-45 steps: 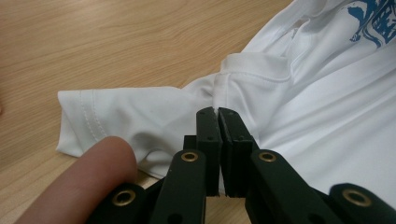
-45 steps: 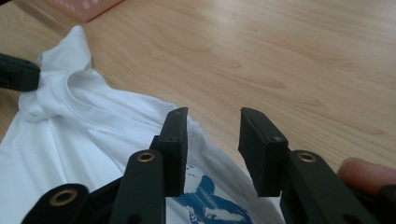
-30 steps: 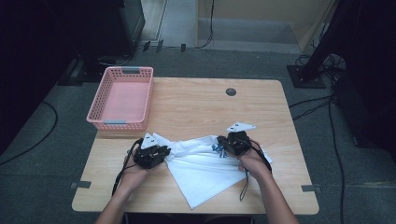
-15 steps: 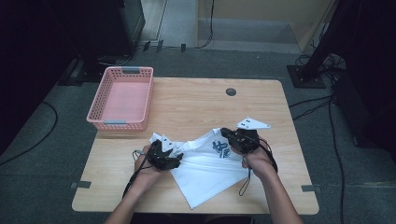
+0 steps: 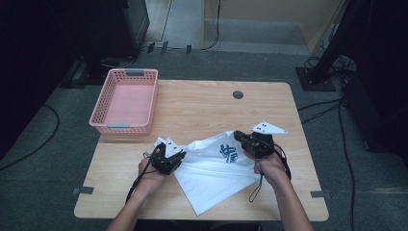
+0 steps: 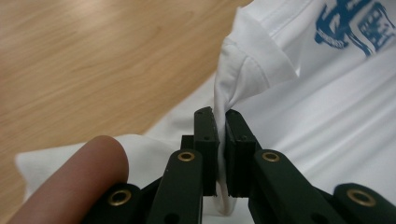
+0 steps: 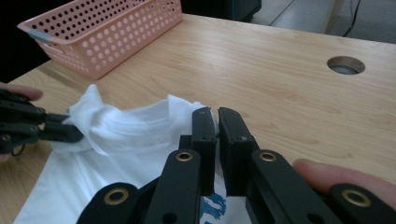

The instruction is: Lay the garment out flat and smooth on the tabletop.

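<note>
A white T-shirt [image 5: 211, 174] with a blue print lies crumpled on the wooden table [image 5: 202, 108] near its front edge. My left gripper [image 5: 181, 157] is at the shirt's left end. In the left gripper view the left gripper [image 6: 219, 117] is shut on a bunched fold of the T-shirt [image 6: 327, 93]; its jaws have just been closing on that cloth. My right gripper [image 5: 237, 136] holds the shirt's far right edge a little above the table. In the right gripper view the right gripper [image 7: 217, 116] is shut with the thin hem of the T-shirt [image 7: 126, 135] pinched between its pads.
A pink perforated basket [image 5: 98, 120] stands at the table's back left, its wall also seen in the right gripper view [image 7: 116, 35]. A round cable hole [image 5: 238, 94] sits at the back middle. Cables trail from both grippers toward the table's front edge.
The right gripper has lifted the shirt's far edge, so the blue print now faces up. The left gripper slid right along the shirt and has closed on a fold.
</note>
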Tool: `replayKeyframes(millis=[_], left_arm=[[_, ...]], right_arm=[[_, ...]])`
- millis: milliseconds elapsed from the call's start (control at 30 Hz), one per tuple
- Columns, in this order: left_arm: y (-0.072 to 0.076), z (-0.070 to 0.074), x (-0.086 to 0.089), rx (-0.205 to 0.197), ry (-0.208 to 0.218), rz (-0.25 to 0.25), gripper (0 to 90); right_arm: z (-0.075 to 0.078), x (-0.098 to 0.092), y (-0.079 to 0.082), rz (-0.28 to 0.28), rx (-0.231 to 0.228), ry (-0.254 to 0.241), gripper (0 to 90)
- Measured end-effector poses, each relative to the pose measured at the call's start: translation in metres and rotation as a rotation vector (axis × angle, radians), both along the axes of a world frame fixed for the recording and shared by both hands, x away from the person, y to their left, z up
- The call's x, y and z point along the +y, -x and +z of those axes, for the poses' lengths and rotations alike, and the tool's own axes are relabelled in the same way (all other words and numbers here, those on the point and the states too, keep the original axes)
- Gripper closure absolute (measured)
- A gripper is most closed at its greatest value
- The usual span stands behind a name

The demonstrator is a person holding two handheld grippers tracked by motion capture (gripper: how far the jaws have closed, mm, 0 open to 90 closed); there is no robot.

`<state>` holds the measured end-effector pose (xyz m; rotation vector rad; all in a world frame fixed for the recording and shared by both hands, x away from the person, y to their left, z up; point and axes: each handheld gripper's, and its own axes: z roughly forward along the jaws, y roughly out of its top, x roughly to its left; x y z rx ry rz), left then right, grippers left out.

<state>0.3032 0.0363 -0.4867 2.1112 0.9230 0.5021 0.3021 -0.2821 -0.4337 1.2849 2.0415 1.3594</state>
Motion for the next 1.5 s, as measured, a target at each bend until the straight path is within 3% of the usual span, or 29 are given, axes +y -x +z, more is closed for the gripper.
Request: replayKeyframes(millis=[200,300,367,433,467,500,533,567,600,667,733,800,933,1033,1133,1267,1333,1400,1500], left_arm=[[-0.021,0.023,-0.003,-0.030,-0.014,0.033,88.5],[-0.042,0.038,-0.009,-0.042,-0.017,0.062,89.0],[-0.064,0.046,-0.011,-0.042,0.010,0.123,89.4],[-0.093,0.050,-0.015,-0.061,0.053,0.262,87.8],[-0.109,0.050,-0.017,-0.051,0.061,0.334,76.9],[-0.123,0.050,-0.017,-0.027,0.051,0.400,59.0],[-0.131,0.050,-0.016,0.003,0.068,0.450,47.9],[-0.135,0.050,-0.013,0.030,0.110,0.468,43.5],[-0.136,0.050,-0.010,0.045,0.141,0.471,41.1],[-0.130,0.047,-0.009,0.022,0.129,0.444,40.4],[-0.125,0.038,-0.008,0.027,0.092,0.402,40.7],[-0.122,0.028,-0.005,0.066,0.100,0.369,41.0],[-0.110,0.014,-0.008,0.086,0.094,0.318,42.2],[-0.101,0.005,-0.015,0.098,0.081,0.262,42.3],[-0.094,-0.003,-0.021,0.112,0.056,0.219,42.2],[-0.088,-0.014,-0.025,0.124,0.025,0.191,40.8],[-0.088,-0.021,-0.025,0.145,0.018,0.189,40.6],[-0.088,-0.023,-0.024,0.132,0.023,0.191,40.5],[-0.089,-0.023,-0.024,0.136,0.026,0.195,40.4]], right_arm=[[0.000,-0.012,-0.009,-0.034,0.011,-0.034,86.3],[0.003,-0.015,-0.024,-0.048,0.027,-0.056,86.4],[0.007,-0.017,-0.040,-0.059,0.039,-0.080,86.4],[0.011,-0.018,-0.065,-0.114,0.053,-0.097,84.8],[0.012,-0.019,-0.079,-0.168,0.059,-0.108,81.2],[0.012,-0.019,-0.092,-0.250,0.073,-0.120,74.6],[0.012,-0.021,-0.103,-0.327,0.092,-0.125,67.1],[0.012,-0.023,-0.109,-0.375,0.106,-0.134,63.6],[0.012,-0.024,-0.111,-0.393,0.109,-0.151,62.1],[0.012,-0.026,-0.108,-0.373,0.104,-0.154,58.3],[0.006,-0.026,-0.102,-0.321,0.098,-0.104,56.4],[-0.002,-0.027,-0.098,-0.308,0.109,-0.060,56.5],[-0.019,-0.029,-0.089,-0.248,0.153,-0.053,56.8],[-0.035,-0.025,-0.082,-0.199,0.174,0.028,57.1],[-0.050,-0.028,-0.078,-0.205,0.205,0.054,61.9],[-0.063,-0.038,-0.073,-0.268,0.255,0.057,75.3],[-0.070,-0.042,-0.070,-0.271,0.284,0.068,79.7],[-0.076,-0.044,-0.069,-0.261,0.307,0.100,81.5],[-0.077,-0.047,-0.070,-0.261,0.311,0.097,82.2]])
